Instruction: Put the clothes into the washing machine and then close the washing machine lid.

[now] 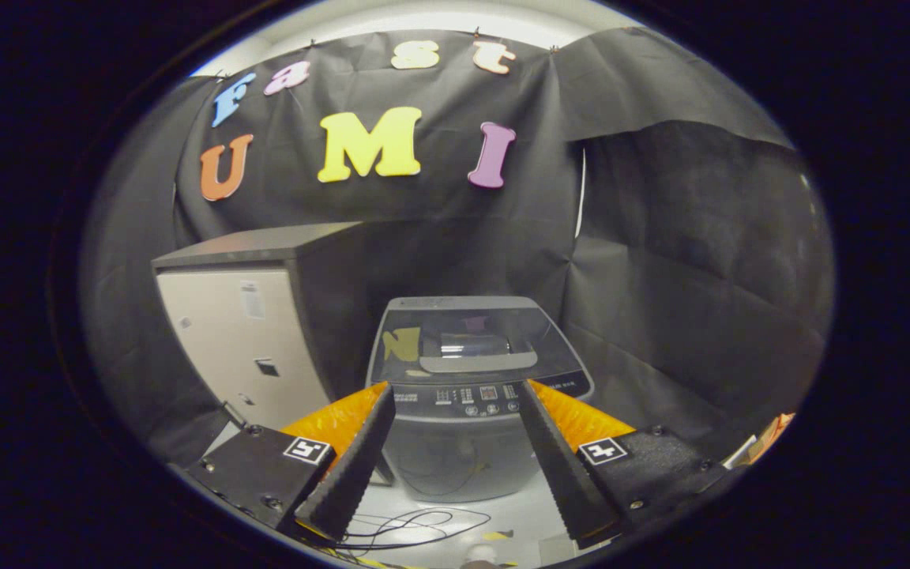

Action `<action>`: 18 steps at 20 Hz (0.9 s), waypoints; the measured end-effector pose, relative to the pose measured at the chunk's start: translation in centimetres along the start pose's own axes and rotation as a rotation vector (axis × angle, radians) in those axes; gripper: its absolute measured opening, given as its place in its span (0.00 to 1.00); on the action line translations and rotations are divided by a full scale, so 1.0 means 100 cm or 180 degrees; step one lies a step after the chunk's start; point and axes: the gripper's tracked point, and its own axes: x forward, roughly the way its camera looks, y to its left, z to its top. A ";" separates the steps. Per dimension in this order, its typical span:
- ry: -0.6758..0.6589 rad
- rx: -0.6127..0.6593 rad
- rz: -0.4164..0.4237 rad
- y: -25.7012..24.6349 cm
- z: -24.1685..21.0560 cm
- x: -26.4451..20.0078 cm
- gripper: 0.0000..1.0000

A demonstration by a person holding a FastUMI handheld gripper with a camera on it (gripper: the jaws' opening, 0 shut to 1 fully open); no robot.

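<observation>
The gripper (455,391) is held above the floor with its two fingers (360,450) spread wide apart and nothing between them. Through the gap, just beyond the fingertips, stands the washing machine (475,395), a grey top-loader facing the camera. Its lid (475,340) is a dark glossy panel lying flat and shut over the top, with a pale handle strip (479,362) along its front edge and reflections of the booth showing in it. Along the front edge of the machine's top runs the control panel (486,395), a dark band with small buttons and a little display; the markings are too small to make out. No clothes can be made out on or around the machine. To the left of the washing machine, and close to it, stands a taller cabinet (242,340) with a pale front and a dark top and side. On the light floor (502,506) in front of the machine, near the fingers, lies a loose black cable (415,523) in loops. Black cloth (660,261) hangs behind and to the right of the machine as the booth's wall.
</observation>
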 end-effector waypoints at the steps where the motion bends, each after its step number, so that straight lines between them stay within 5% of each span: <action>1: -0.0047 -0.0007 0.0011 0.004 0.003 -0.026 0.99; 9: -0.0465 0.0002 0.0109 0.019 0.053 -0.165 0.99; 18: -0.0546 0.0062 0.0119 0.012 0.063 -0.206 0.99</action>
